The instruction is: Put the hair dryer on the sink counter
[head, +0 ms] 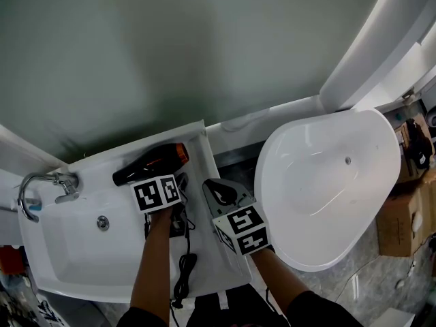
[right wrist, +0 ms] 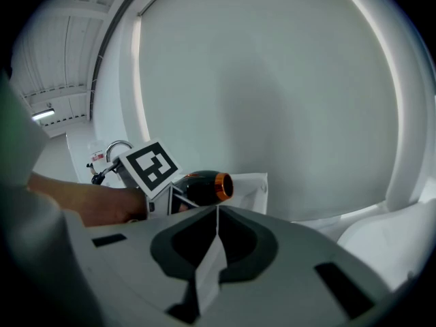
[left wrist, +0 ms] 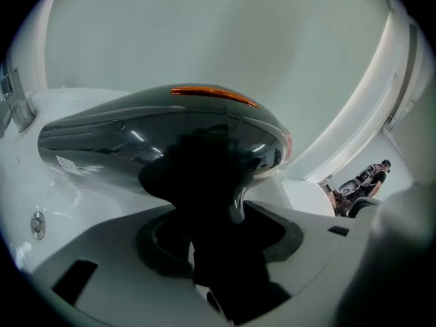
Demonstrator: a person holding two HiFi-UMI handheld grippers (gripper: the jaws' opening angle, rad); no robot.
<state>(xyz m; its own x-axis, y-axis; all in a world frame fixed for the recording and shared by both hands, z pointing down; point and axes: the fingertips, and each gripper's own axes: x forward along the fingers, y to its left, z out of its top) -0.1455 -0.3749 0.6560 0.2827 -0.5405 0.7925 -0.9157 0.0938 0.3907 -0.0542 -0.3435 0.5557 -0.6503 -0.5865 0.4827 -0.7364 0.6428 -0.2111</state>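
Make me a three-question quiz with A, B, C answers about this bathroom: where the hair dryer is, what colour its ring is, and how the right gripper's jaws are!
1. Where is the hair dryer?
A in the bathtub
B on the sink counter
C on the floor

2. What colour is the ring at its end?
A blue
B green
C orange

3. How do the jaws of the right gripper stand?
A together, with nothing between them
B wide apart
C closed on the faucet

Answers:
1 B: the head view shows it lying at the sink counter's back edge.
2 C: the ring shows orange in the head view and the right gripper view.
3 A: the right gripper view shows the jaws meeting, empty.
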